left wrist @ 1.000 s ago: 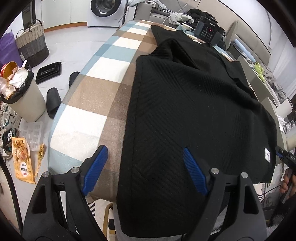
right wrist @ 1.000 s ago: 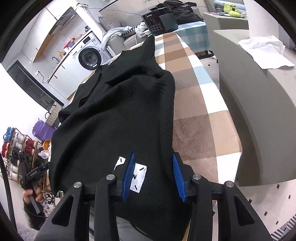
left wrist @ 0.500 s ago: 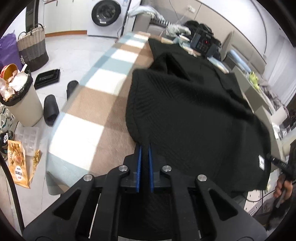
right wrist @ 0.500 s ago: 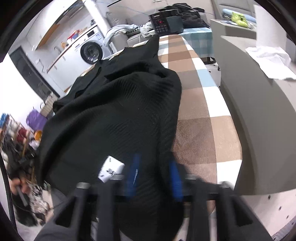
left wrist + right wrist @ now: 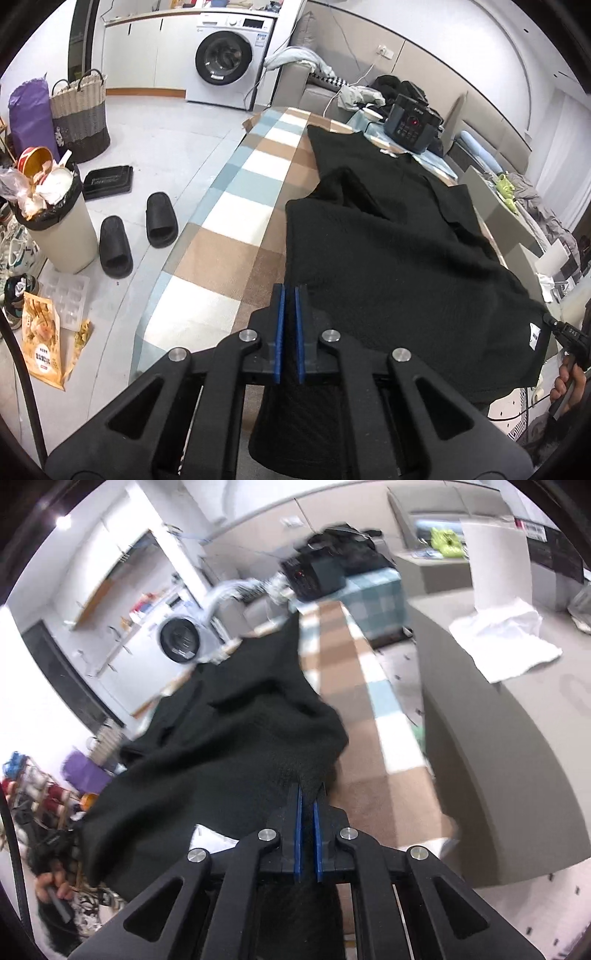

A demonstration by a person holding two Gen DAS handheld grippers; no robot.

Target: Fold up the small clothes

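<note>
The black knitted garment (image 5: 399,258) lay spread along the checked bench (image 5: 236,221), its near hem lifted off the surface; the left gripper (image 5: 289,332) pointed steeply down over the near end of the bench, jaws clamped on the garment's hem; the right gripper (image 5: 307,834), angled likewise, pinched the hem's other corner, beside a white label (image 5: 210,840).

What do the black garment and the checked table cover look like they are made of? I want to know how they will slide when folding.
Black garment: seems a thick, matte knit, judging by its ribbed texture and soft, heavy drape; the fibre cannot be told. Checked table cover: looks like a short-pile, plush fabric with a dull, fuzzy surface in brown, white and blue squares, so it probably grips rather than slides.
</note>
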